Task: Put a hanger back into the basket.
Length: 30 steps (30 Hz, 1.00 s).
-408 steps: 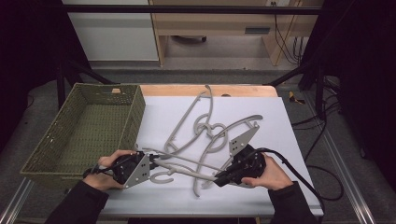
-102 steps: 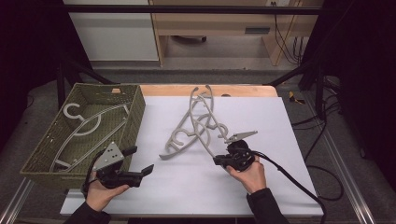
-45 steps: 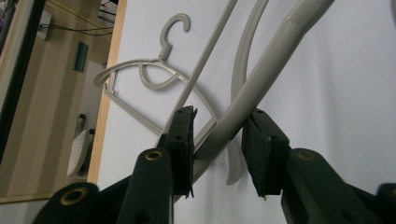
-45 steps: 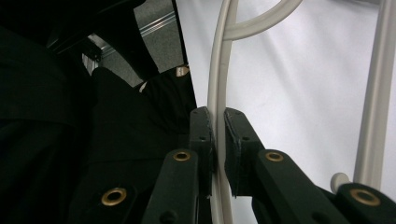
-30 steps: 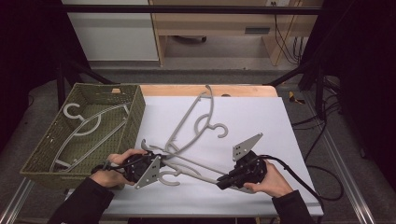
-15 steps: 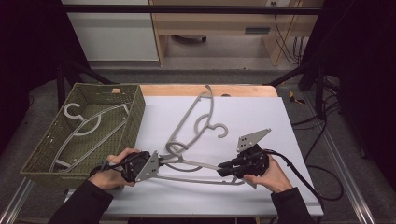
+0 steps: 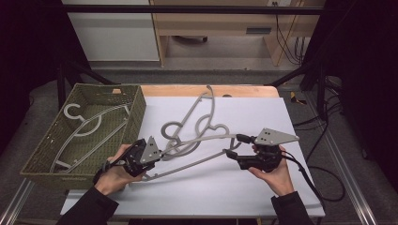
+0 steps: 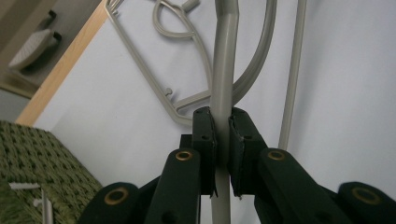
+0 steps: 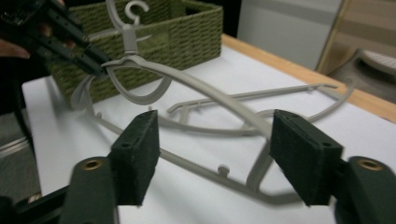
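A grey plastic hanger [image 7: 206, 138] hangs slanted above the white table [image 7: 244, 192], its lower bar [image 7: 187, 167] close to the surface. My left gripper [image 7: 157, 152] is shut on it near the hook end, and the left gripper view shows its jaws clamped on the grey bar [image 8: 223, 70]. My right gripper [image 7: 233, 146] stands open at the hanger's other end. In the right gripper view the hanger [image 9: 201, 88] runs between and just beyond the wide-open pads [image 9: 137, 154].
A second grey hanger [image 7: 187, 115] lies on the table behind the held one, toward the wooden back edge [image 7: 187, 90]. A green woven basket [image 7: 135, 117] at the left holds another hanger [image 7: 87, 126]. Cables trail off the table's right side.
The held hanger has come up off the table and now spans the two grippers at a slant. My right gripper has risen a little. The basket gained a hanger since the earliest frame.
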Motion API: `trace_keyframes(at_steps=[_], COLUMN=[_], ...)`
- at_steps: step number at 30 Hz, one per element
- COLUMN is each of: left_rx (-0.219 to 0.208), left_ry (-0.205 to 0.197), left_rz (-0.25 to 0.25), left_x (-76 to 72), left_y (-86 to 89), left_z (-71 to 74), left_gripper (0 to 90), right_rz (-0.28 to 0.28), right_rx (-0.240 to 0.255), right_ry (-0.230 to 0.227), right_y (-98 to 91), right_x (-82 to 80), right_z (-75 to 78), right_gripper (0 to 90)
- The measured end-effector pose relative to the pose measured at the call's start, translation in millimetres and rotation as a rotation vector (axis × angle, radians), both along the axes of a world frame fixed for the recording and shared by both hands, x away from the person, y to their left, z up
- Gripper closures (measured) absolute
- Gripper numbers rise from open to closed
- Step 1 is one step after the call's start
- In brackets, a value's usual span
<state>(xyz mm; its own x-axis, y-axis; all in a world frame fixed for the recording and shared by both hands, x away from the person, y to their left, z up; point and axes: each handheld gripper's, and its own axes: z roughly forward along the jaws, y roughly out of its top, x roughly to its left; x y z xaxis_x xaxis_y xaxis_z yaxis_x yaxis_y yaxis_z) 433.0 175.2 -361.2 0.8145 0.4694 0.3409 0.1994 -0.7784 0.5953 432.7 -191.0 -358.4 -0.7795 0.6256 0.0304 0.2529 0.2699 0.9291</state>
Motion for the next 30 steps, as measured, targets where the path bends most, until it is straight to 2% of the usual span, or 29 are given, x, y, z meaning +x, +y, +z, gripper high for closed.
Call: trace_keyframes(at_steps=[4,7,13,15,20,22,29,30], left_rx=[-0.052,-0.071,-0.11,-0.13,-0.143,-0.153,-0.164,-0.165], left_ry=[0.034,0.043,0.045,0.036,0.018,0.006,-0.027,-0.029], left_rz=[0.078,0.102,0.11,0.116,0.133,0.135,0.145,0.146], left_x=[2.7,3.2,0.3,-1.7,-2.4,-1.9,-4.6,-4.5], left_y=[1.4,3.3,9.2,11.5,17.4,21.1,39.7,41.7], left_z=[7.2,15.1,38.4,49.3,72.9,82.6,109.1,110.8], left_gripper=[82.2,82.2,82.2,82.2,82.2,82.2,82.2,82.2], right_rz=[-0.064,-0.098,-0.141,-0.152,-0.2,-0.206,-0.238,-0.24], right_rx=[0.03,0.042,0.019,0.017,0.001,0.016,0.031,0.017], right_ry=[0.003,0.023,0.047,0.047,0.049,0.05,0.069,0.059], right_y=[-8.9,-13.6,-21.8,-24.5,-30.1,-32.2,-38.3,-40.1], right_x=[-5.1,-8.3,-13.2,-14.8,-16.8,-16.3,-17.6,-18.2], right_z=[-2.4,-7.6,-19.9,-23.8,-29.1,-30.1,-33.8,-33.8], right_gripper=[20.8,15.3,12.5,11.1,9.3,8.5,7.5,7.4])
